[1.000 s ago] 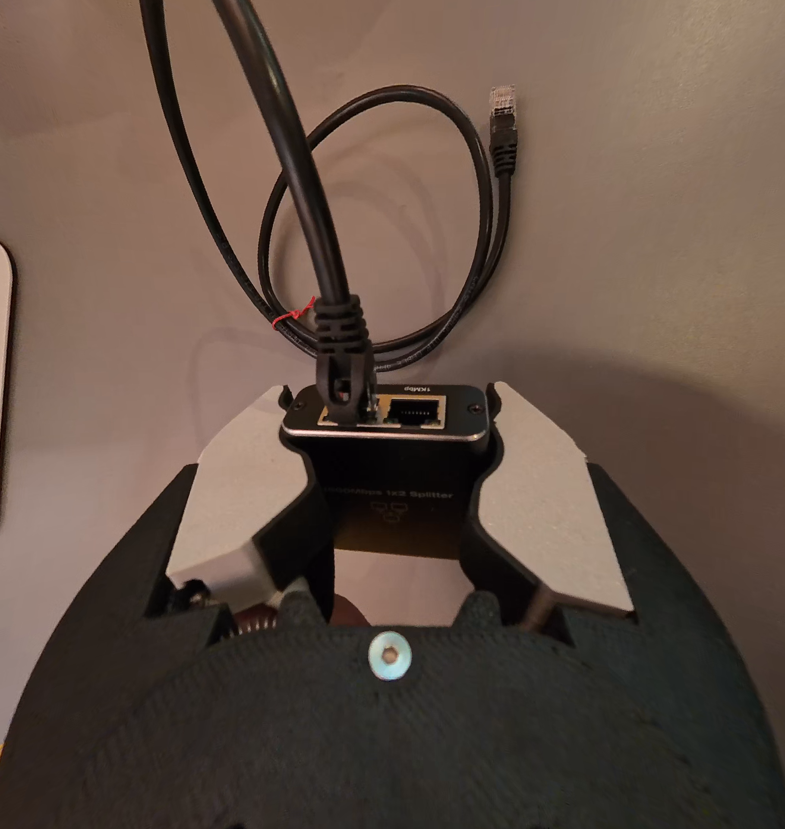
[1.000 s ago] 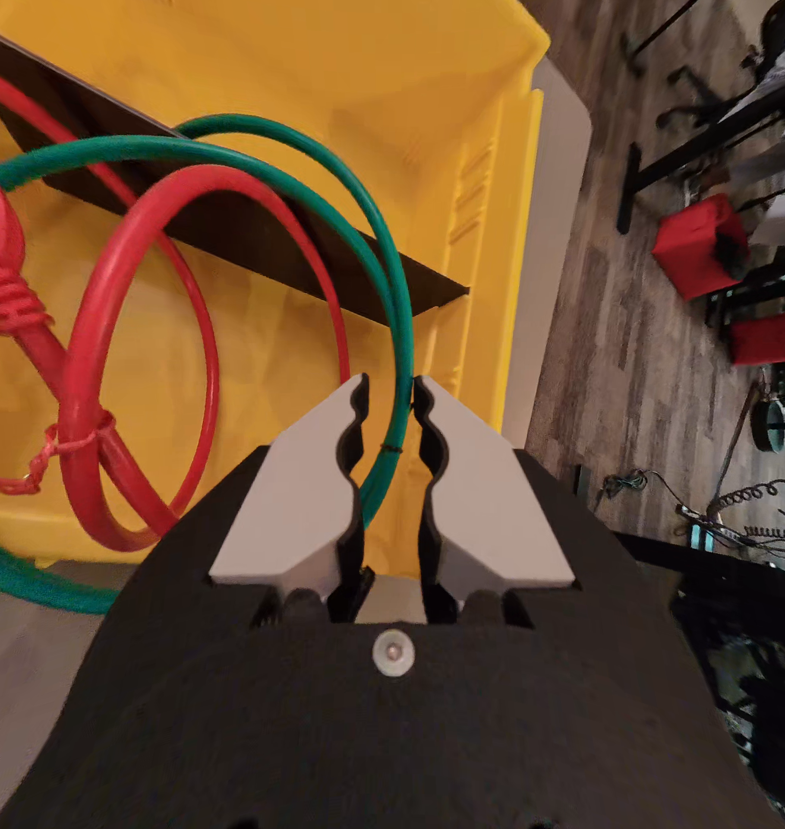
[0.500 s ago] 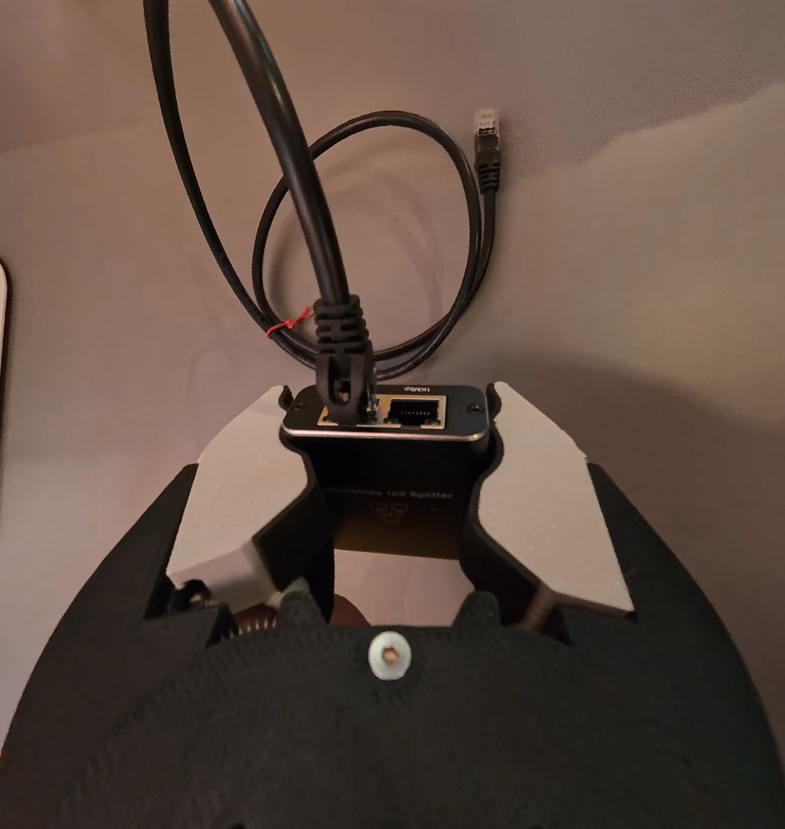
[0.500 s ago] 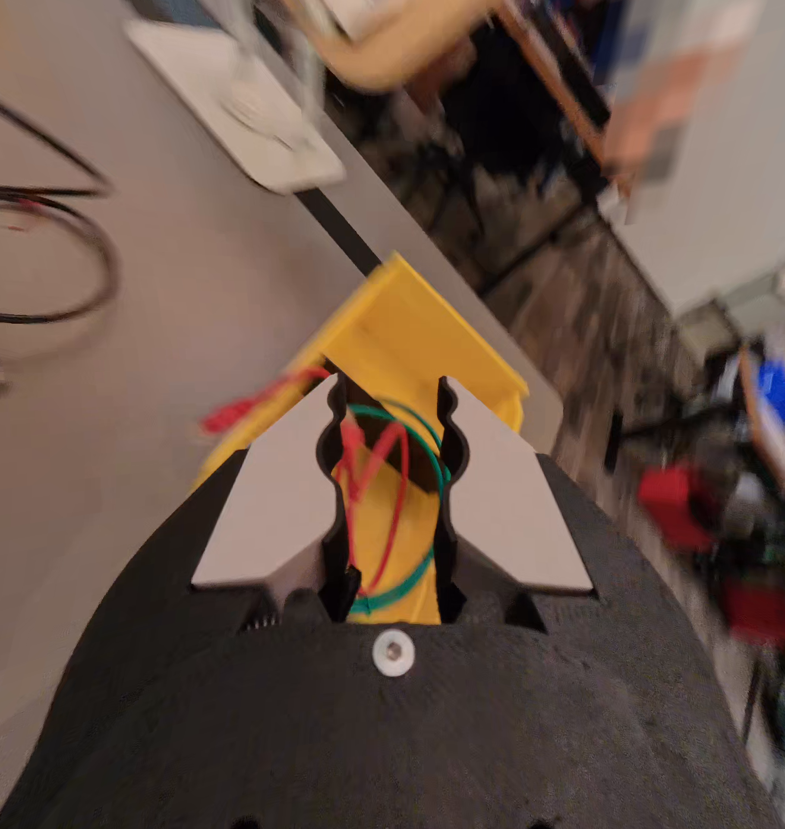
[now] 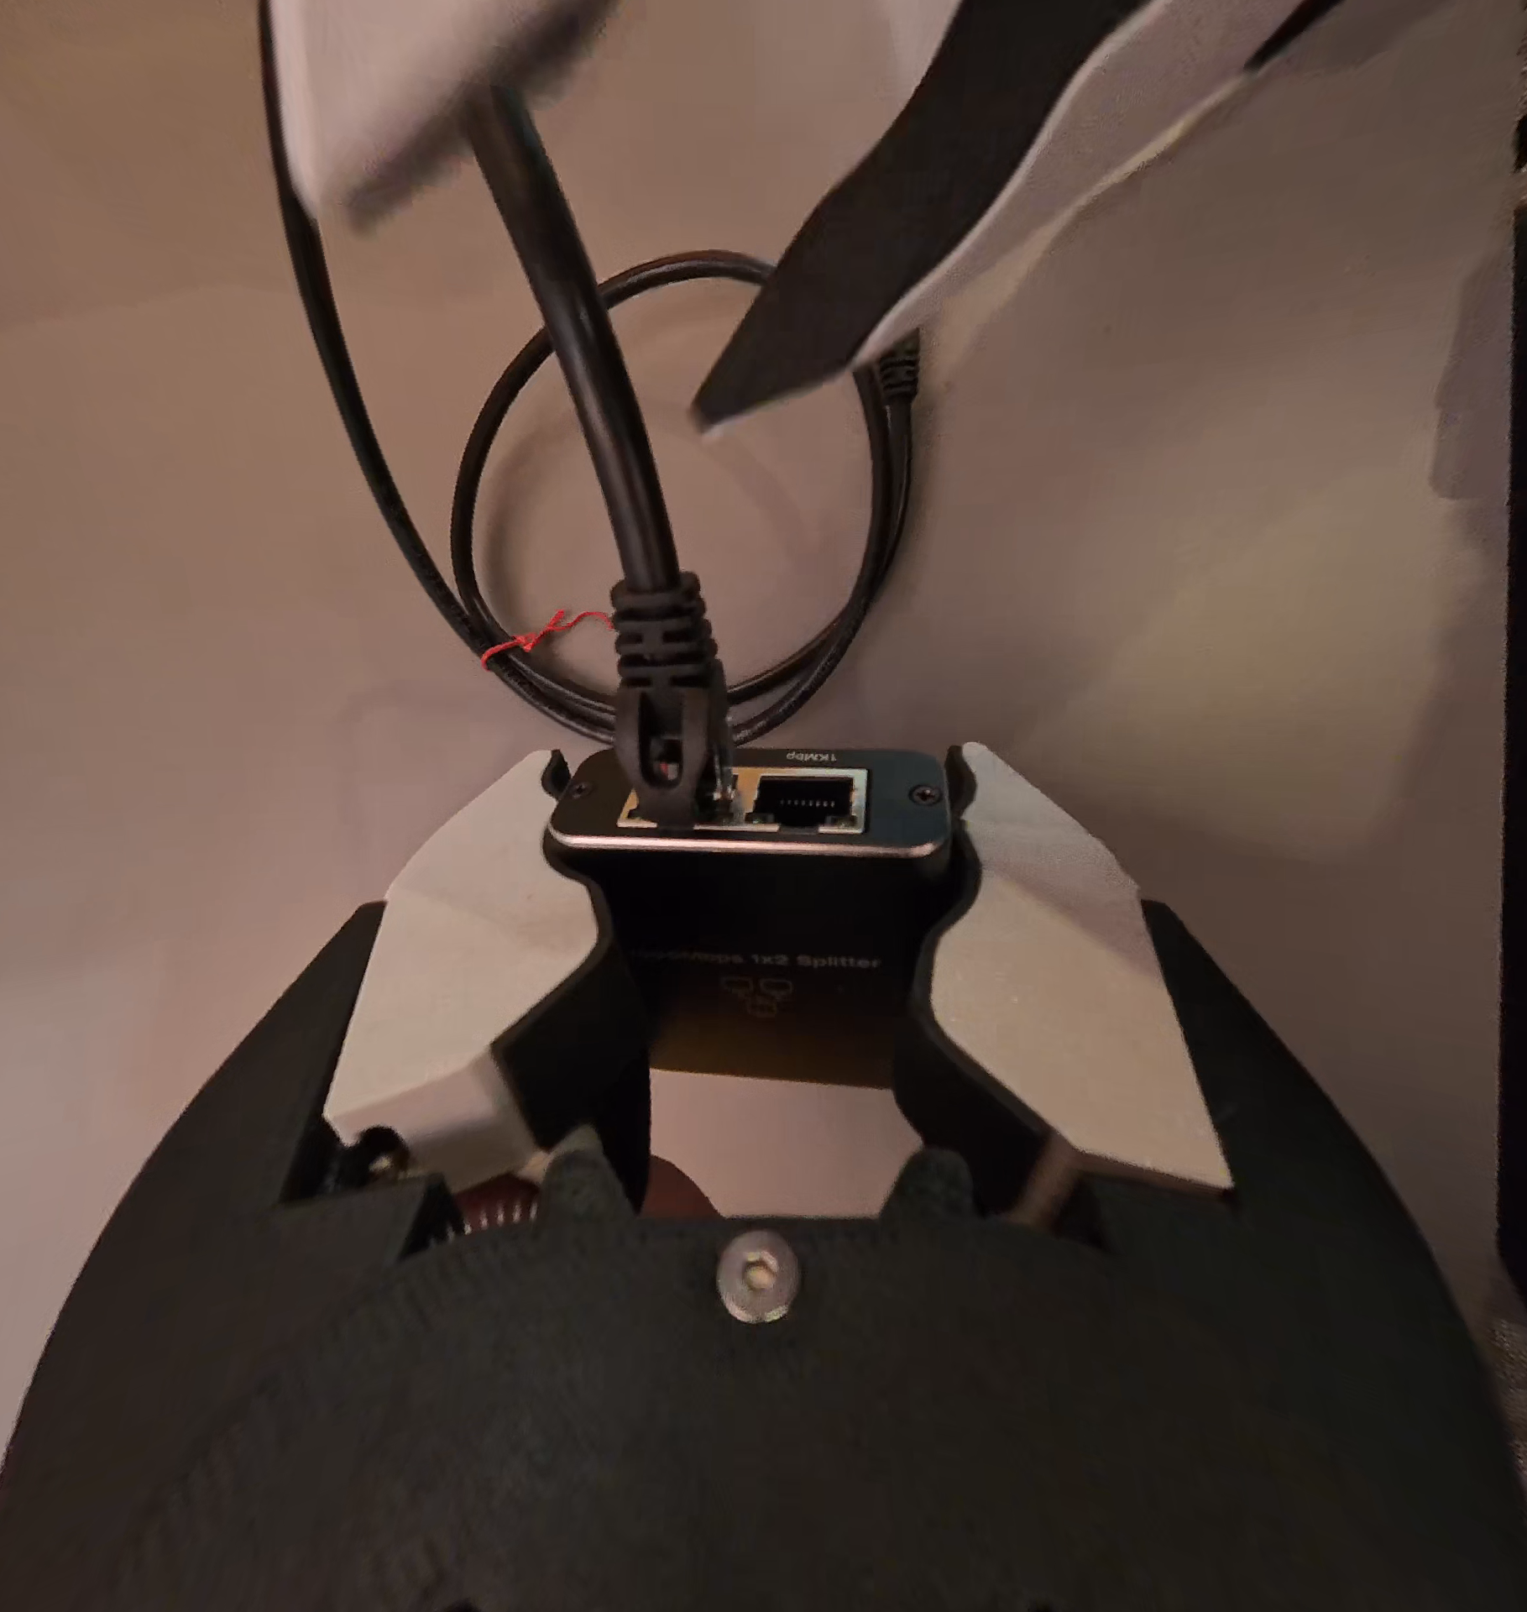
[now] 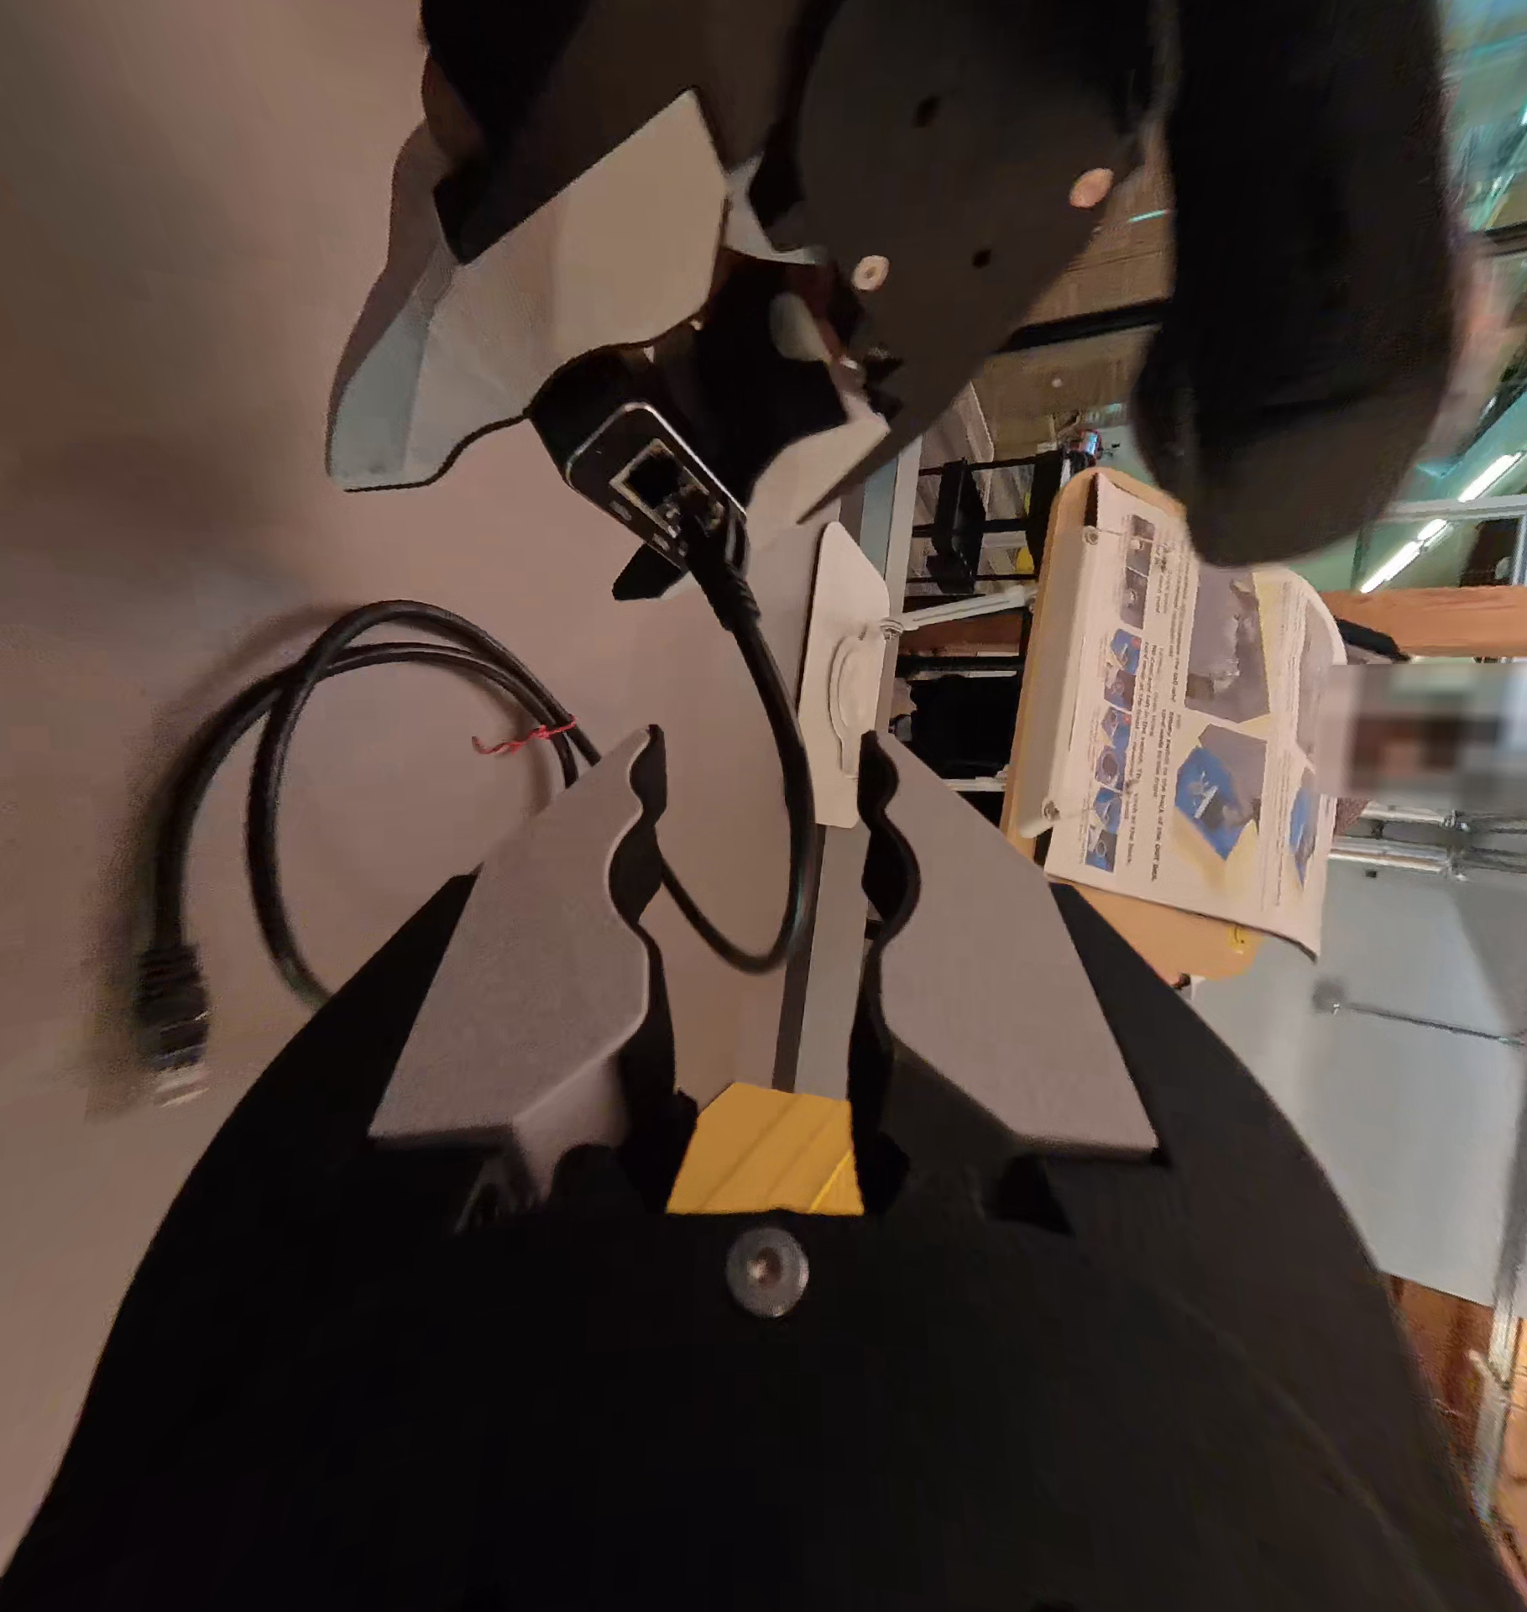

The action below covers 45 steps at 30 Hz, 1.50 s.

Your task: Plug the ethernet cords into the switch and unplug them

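The left tool (image 5: 753, 789) is clamped on the small black metal two-port switch (image 5: 751, 881), bracing it above the grey surface (image 5: 175, 611) while the right tool (image 6: 758, 759), fingers apart and empty, nears the plugged-in black ethernet cord (image 5: 585, 349).

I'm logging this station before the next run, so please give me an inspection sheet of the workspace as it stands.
Surface: grey table, mostly bare.
Job's things: black switch held off the table; black cord's plug sits in its left port, right port empty.
Clutter: yellow bin corner near the table edge; white plate on the table.
Grippers: left gripper shut on the switch; right gripper open, empty, near the plugged cord.
Cables: rest of the black cord coiled on the table, tied with red wire, free plug lying loose.
Surroundings: board with printed sheets, shelving beyond.
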{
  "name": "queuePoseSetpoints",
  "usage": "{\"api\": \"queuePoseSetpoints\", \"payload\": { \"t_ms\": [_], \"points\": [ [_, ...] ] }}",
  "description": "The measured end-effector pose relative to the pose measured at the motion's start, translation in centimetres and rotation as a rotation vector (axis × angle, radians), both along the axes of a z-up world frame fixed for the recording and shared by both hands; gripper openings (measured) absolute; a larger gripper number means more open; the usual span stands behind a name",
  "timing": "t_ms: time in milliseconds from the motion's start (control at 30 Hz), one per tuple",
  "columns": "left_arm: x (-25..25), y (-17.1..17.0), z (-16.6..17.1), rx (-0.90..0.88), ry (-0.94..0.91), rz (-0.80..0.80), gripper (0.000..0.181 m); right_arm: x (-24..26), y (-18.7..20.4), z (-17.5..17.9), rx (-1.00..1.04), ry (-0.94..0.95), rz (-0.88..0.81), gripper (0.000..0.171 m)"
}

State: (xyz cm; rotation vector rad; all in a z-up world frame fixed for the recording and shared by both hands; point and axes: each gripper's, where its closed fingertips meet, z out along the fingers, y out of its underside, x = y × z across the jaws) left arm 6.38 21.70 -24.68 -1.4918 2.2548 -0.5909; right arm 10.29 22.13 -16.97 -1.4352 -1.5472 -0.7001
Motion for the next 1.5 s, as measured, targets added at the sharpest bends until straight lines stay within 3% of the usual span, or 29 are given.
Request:
{"api": "queuePoseSetpoints", "payload": {
  "t_ms": [33, 100, 267, 333, 367, 433, 633, 733, 833, 1200, 1433, 1500],
  "points": [
    [0.1, -0.2, 0.1, -0.002, -0.002, -0.009, 0.076, -0.3, 0.5, -0.6, 0.000, -0.023, 0.004, 0.035],
    [0.1, -0.7, 0.1, -0.008, 0.003, -0.024, 0.076, -0.7, 1.3, -1.0, 0.029, -0.044, 0.010, 0.007],
    [0.4, -0.7, 0.9, -0.019, -0.050, -0.021, 0.076, -0.3, 1.1, -1.5, -0.062, 0.063, -0.032, 0.004],
    [1.0, 0.2, 1.9, 0.052, -0.097, 0.007, 0.081, 0.4, 1.1, -1.5, -0.092, 0.115, -0.078, 0.003],
    [1.1, 0.7, 2.2, 0.091, -0.110, 0.019, 0.095, 0.7, 1.0, -1.5, -0.111, 0.163, -0.092, 0.003],
    [1.4, 1.2, 2.9, 0.160, -0.144, 0.031, 0.103, 1.8, 1.1, -0.9, -0.129, 0.267, -0.155, 0.003],
    [3.3, 2.6, 5.9, 0.399, -0.322, 0.081, 0.108, 4.5, 0.9, 0.4, -0.144, 0.439, -0.224, 0.003],
    [4.0, 3.4, 7.3, 0.541, -0.393, 0.096, 0.103, 4.6, 0.3, 0.5, -0.160, 0.492, -0.208, 0.003],
    [4.6, 3.3, 8.0, 0.623, -0.454, 0.083, 0.087, 4.1, -0.3, 1.1, -0.176, 0.565, -0.156, 0.002],
    [5.2, 1.9, 8.9, 0.744, -0.516, 0.009, 0.037, 2.8, -1.6, 2.6, -0.180, 0.598, -0.017, 0.002],
    [5.2, 2.8, 8.9, 0.801, -0.481, 0.063, 0.034, 3.2, -1.2, 2.6, -0.154, 0.563, -0.040, 0.004],
    [5.1, 3.1, 8.9, 0.801, -0.462, 0.089, 0.034, 3.1, -1.2, 3.2, -0.115, 0.559, -0.032, 0.013]
  ]
}}
